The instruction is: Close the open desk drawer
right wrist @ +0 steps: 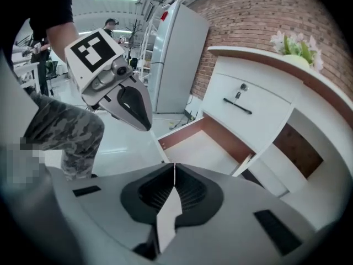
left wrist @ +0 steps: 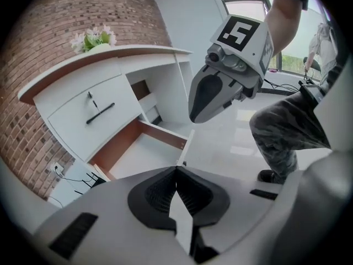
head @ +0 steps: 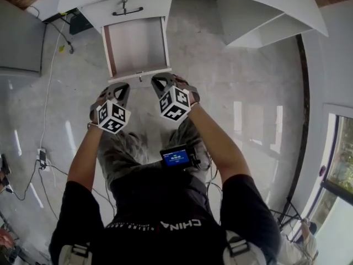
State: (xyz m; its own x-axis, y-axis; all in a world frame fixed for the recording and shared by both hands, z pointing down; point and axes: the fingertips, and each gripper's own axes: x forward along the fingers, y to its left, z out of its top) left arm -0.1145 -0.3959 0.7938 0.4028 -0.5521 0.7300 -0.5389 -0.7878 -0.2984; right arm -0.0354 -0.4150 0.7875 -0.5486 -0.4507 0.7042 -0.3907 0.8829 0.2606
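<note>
The white desk's lower drawer (head: 138,46) is pulled out toward me, empty, with brown inner sides and its front panel (head: 139,76) nearest me. Above it a closed drawer carries a dark handle (head: 127,10). My left gripper (head: 122,87) is shut and empty, its tip just short of the front panel's left end. My right gripper (head: 162,81) is also shut and empty, close to the panel's right end. In the left gripper view the drawer (left wrist: 140,153) lies just beyond the shut jaws, with the right gripper (left wrist: 212,95) alongside. In the right gripper view the drawer (right wrist: 198,150) sits ahead.
An open shelf bay (head: 265,21) adjoins the drawers on the right. Cables and a power strip (head: 41,159) lie on the glossy floor at the left, near a grey cabinet (head: 19,37). Flowers (left wrist: 94,37) stand on the desk top. My legs are below the grippers.
</note>
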